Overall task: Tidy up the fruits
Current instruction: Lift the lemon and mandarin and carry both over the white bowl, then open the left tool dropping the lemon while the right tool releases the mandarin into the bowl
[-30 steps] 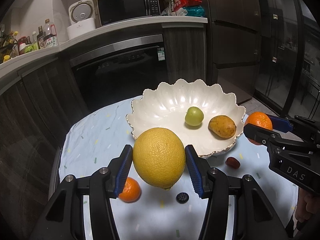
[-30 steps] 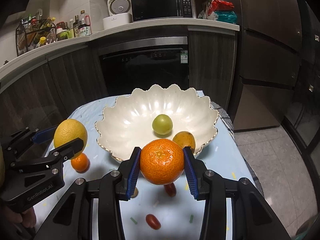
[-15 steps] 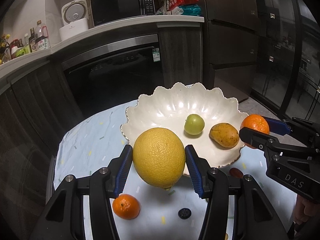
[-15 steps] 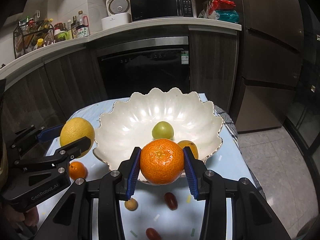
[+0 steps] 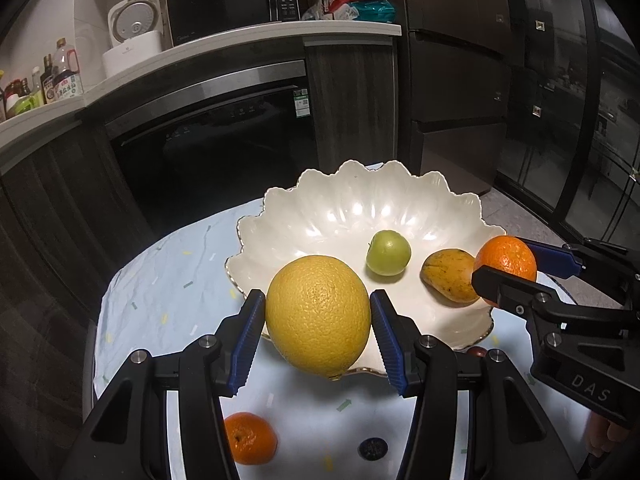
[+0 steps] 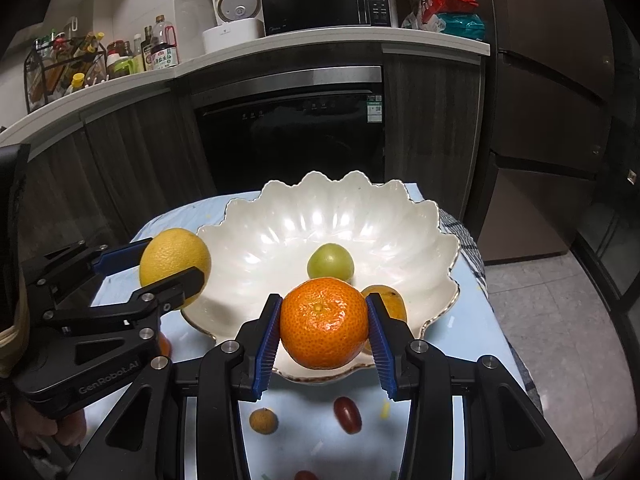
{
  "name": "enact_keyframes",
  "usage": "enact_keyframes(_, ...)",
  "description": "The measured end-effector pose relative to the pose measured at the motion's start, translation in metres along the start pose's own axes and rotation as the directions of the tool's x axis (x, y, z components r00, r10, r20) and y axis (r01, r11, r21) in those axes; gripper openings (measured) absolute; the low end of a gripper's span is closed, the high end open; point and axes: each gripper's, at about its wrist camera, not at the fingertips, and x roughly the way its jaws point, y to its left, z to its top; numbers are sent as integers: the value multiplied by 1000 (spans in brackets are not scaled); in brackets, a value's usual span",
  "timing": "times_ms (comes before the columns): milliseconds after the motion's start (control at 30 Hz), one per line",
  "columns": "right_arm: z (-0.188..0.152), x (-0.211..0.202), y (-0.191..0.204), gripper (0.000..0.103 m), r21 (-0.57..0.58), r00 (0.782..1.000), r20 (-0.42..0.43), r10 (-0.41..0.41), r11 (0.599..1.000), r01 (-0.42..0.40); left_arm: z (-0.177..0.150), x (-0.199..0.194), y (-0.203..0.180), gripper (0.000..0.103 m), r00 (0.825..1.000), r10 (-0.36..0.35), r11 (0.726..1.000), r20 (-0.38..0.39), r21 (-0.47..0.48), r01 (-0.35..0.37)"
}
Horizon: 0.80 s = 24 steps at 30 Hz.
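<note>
Now | left gripper (image 5: 318, 334) clamping one yellow citrus (image 5: 318, 316) | right gripper (image 6: 323, 342) clamping one tangerine (image 6: 324, 322) | bowl (image 6: 400, 216): two fruits inside | near cloth (image 5: 160, 280): one small orange (image 5: 250, 438)

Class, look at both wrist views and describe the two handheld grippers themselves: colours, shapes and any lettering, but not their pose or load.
Both are matte black, angular frames with silver bolts and ribbed blue pads on the fingers. The left gripper carries pale "GenRobot.AI" lettering on its side; the right gripper shows "DAS". No cables are visible. A tan sleeve edge shows behind the left gripper.
</note>
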Motion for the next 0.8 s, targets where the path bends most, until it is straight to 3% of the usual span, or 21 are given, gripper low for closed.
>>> enact_keyframes(800,-2,26,5,43,-11,999,-51,19,1000,-19,2,34,7,53,997,-55,998,-50,-12,55)
